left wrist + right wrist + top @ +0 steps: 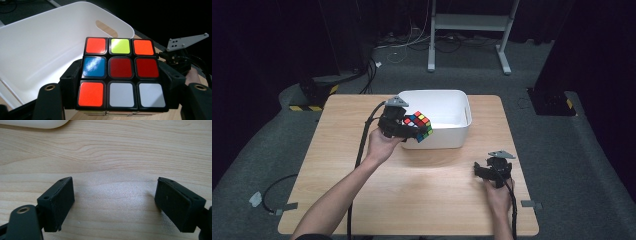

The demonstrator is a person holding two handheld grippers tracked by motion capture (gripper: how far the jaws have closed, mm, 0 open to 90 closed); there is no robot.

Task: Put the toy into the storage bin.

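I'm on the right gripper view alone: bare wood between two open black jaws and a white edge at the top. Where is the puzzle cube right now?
Observer: The left gripper is shut on the puzzle cube, one jaw on each side of it.
Operator: Is it over the bin?
Observer: In the high view it hangs at the near left corner of the white bin, above the rim.
Operator: Anything already in the bin?
Observer: The left gripper view shows bare white floor and wall inside it.
Operator: And my right gripper?
Observer: The right gripper is near the table's right edge, apart from the bin.
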